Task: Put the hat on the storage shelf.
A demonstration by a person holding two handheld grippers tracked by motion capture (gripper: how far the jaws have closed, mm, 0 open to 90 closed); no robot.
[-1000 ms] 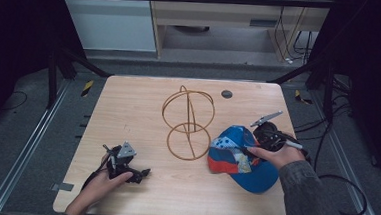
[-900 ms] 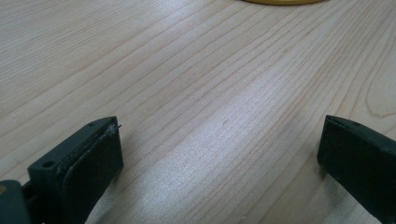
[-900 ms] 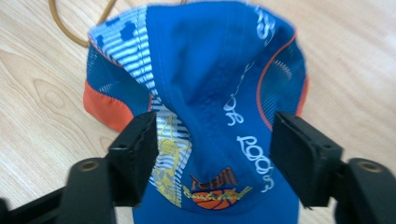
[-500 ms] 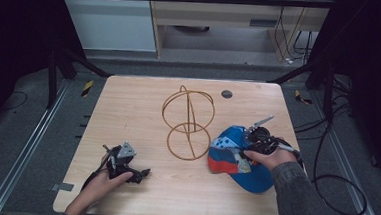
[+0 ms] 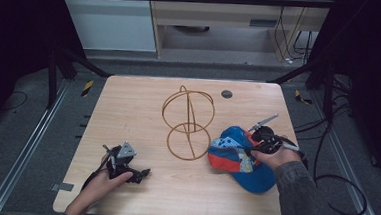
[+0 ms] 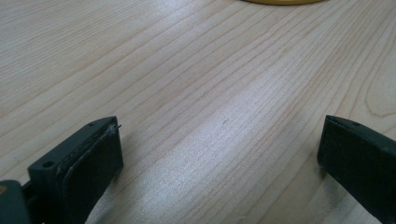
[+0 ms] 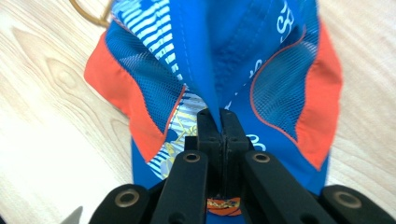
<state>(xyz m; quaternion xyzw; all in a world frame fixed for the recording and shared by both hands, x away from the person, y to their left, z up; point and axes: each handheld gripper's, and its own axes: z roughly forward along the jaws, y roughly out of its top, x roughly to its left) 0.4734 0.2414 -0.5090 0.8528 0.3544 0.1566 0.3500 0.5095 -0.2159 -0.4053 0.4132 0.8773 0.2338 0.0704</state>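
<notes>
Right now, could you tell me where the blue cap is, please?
In the high view the blue cap lies at the table's right front, beside the wire stand, pinched by the right gripper.

The cap (image 7: pixel 224 60) is bright blue with orange-red side panels, blue mesh, and a patch of white-and-blue stripes; white lettering runs along its crown. The tongs (image 7: pixel 219 119) pinching it are black. Beside the cap, the wire stand (image 5: pixel 187 122) is golden yellow. The bench (image 5: pixel 128 108) is pale, light-grained wood.

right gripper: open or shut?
Shut on the cap: the right gripper has its jaws pressed together, pinching a blue fabric fold.
</notes>
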